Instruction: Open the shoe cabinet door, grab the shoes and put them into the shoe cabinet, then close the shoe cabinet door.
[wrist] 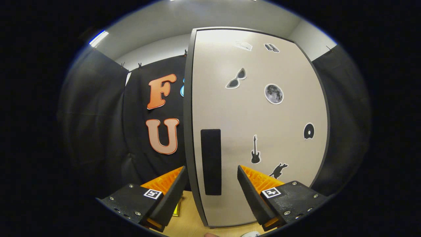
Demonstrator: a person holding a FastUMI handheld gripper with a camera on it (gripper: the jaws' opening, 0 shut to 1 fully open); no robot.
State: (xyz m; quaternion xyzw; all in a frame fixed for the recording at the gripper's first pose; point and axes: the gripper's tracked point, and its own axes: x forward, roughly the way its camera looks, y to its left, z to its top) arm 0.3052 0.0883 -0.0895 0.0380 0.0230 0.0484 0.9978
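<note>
The gripper (pixel 211 179) is spread wide and holds nothing; its two orange-and-black fingers (pixel 167 194) stand well apart. Between them, just ahead, rises the door's (pixel 260 115) free edge, with the black handle (pixel 210 161) set upright close to that edge. The left finger sits just outside the edge and the right finger in front of the door face, so the handle strip lies in the gap. Whether either finger touches the door I cannot tell.

The door looks shut or nearly so: a flat pale panel with a dark rim, dotted with small stickers (pixel 273 93). By its look it is a stiff, light board on hinges at the far side from the handle. It should swing freely with a steady pull and is not fragile, but its face is smooth, so pinching the panel itself would likely slip. The handle appears to be a flat dark strip or recess; the best hold is probably across the free edge at the handle's height, one finger behind the edge and one on the front, then drawing outward in an arc.

Below the fingers runs a wooden floor (pixel 189 220). Beyond the door on both sides hangs the booth's black cloth.
</note>
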